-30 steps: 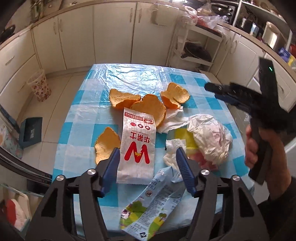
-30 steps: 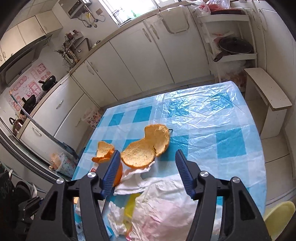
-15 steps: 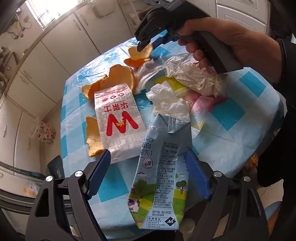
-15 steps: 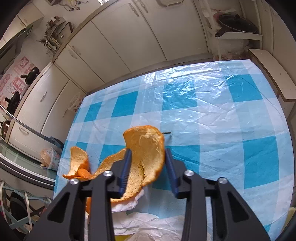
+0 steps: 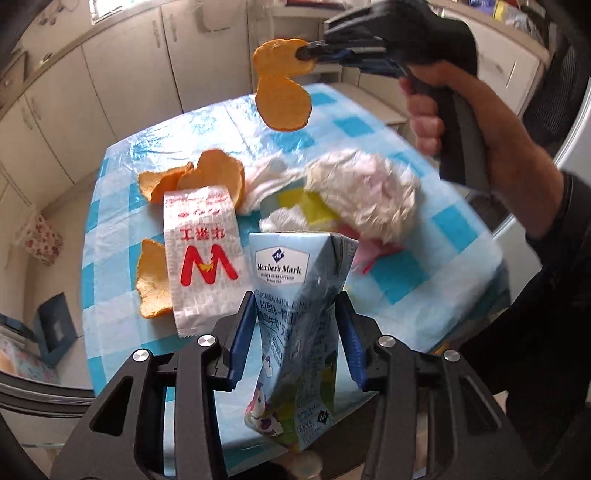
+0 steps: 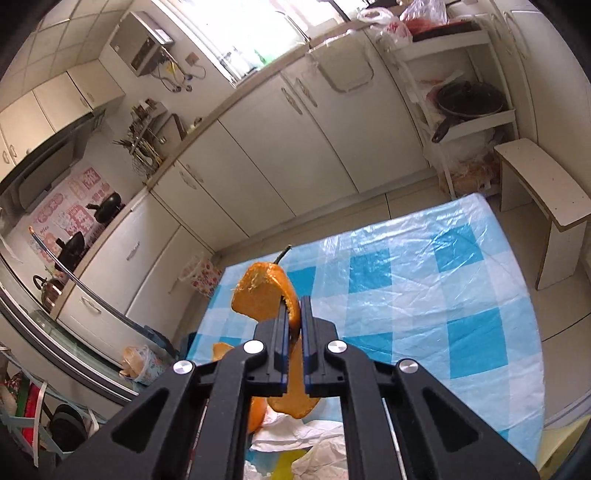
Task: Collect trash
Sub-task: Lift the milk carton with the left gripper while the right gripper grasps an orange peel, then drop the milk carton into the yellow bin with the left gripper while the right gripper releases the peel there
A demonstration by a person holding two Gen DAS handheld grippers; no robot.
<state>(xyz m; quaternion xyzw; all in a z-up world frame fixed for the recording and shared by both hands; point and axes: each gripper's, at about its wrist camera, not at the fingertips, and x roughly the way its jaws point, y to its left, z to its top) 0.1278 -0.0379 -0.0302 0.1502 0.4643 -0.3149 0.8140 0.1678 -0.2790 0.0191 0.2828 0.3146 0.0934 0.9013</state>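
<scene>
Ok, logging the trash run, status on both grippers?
Right gripper shut on orange peel, lifted off table. Left gripper closing, pads on milk carton. Nothing blocking.

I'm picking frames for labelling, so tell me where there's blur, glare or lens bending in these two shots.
Left wrist view: the crumpled white bag and the hand holding the right hand-held gripper are motion-smeared; the milk carton print reads sharp. Right wrist view: the window is blown out white, the plastic tablecloth shows sheen, and the cabinets bow with fisheye curvature.
</scene>
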